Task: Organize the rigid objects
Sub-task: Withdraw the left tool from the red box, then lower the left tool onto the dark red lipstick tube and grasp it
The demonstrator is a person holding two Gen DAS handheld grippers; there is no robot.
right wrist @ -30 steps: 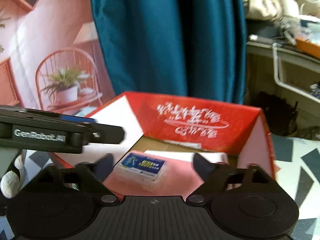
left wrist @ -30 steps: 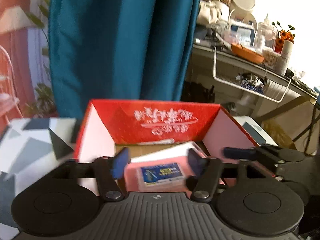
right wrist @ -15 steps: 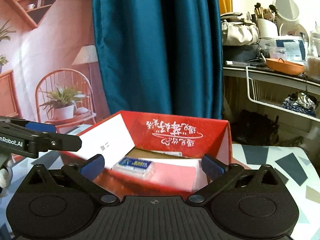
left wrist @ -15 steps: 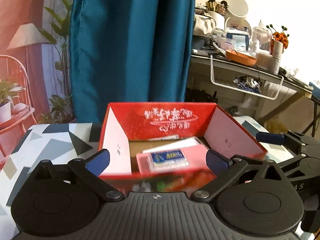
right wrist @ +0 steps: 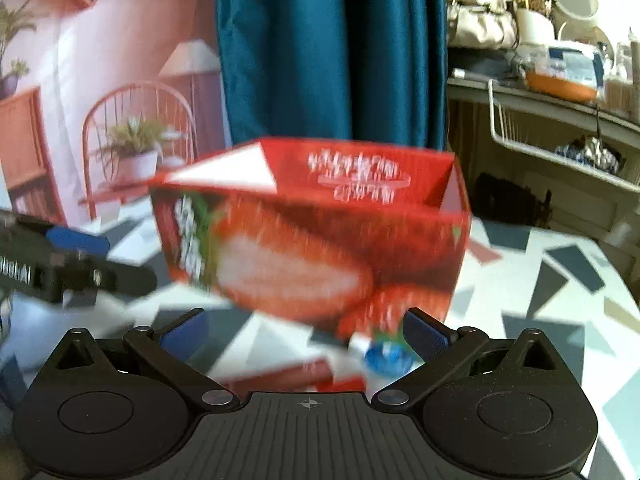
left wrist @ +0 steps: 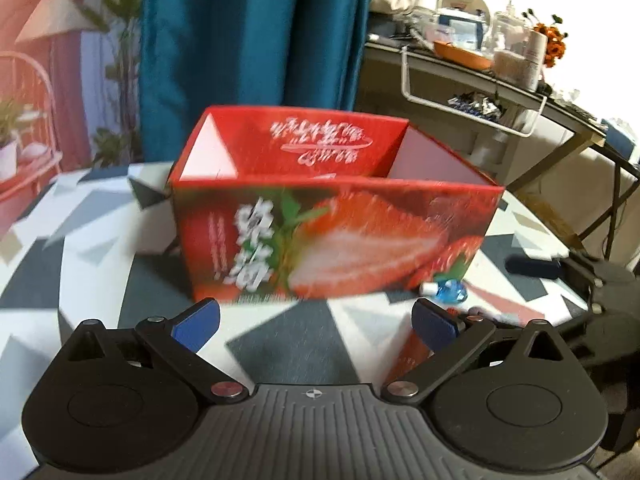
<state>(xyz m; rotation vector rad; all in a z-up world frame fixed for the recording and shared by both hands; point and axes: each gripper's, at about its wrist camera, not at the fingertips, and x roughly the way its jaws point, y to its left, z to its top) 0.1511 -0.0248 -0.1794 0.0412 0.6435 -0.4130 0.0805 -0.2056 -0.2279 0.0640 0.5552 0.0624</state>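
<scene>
Both the left gripper (left wrist: 316, 322) and the right gripper (right wrist: 304, 326) have pulled back from over the strawberry box (left wrist: 336, 216) to a low spot near its front wall, jaws spread wide and holding nothing, so the last item looks dropped inside and another pick is likely next. Near the box's right front corner lie a small blue bottle (left wrist: 450, 291) and a red packet (right wrist: 288, 374) on the geometric-patterned tabletop (left wrist: 96, 240). Beyond hang a teal curtain (left wrist: 248, 32) and, far right, a cluttered shelf (left wrist: 472, 64).

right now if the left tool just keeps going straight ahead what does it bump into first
Most likely the front wall of the red strawberry box, which stands directly ahead of the open left tool on the patterned table. The small blue bottle lies off to the right of that line. Blur makes depth uncertain.
</scene>
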